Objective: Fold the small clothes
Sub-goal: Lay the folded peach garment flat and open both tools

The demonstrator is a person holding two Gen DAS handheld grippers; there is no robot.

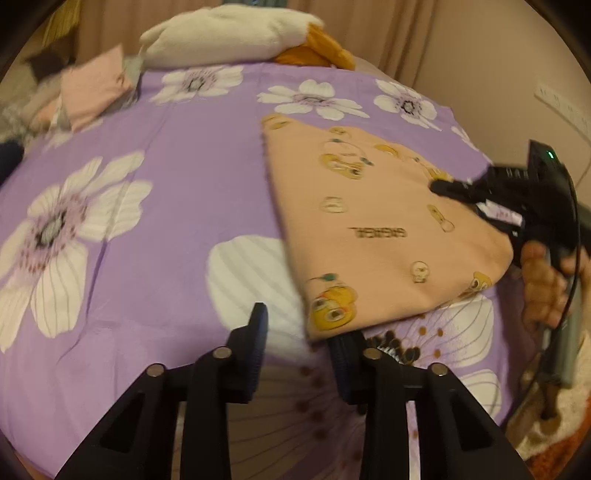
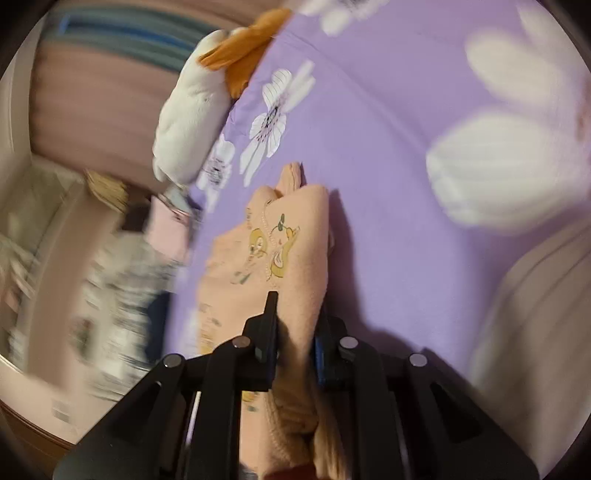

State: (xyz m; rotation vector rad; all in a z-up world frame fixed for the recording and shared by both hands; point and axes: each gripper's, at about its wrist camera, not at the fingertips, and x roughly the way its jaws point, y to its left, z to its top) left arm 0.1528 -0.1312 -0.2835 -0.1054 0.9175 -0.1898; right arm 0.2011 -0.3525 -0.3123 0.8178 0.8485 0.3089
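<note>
I am working over a bed covered by a purple sheet [image 1: 177, 229] printed with big white flowers. A peach garment [image 1: 376, 229] lies flat on it, printed with yellow cartoon birds; the one line of dark lettering on it appears upside down and too blurred for me to read.

My left gripper [image 1: 299, 332] hangs just over the garment's near corner. Its fingers are spread, with the corner edge beside the right finger but not pinched.

My right gripper [image 2: 293, 332] pinches a thick fold of the same garment between its fingers. From the left camera I see it at the garment's far right edge, a hand [image 1: 546, 284] gripping its handle.

At the head of the bed lie a white and orange plush [image 1: 236, 33] and a pink folded cloth [image 1: 92, 88].
</note>
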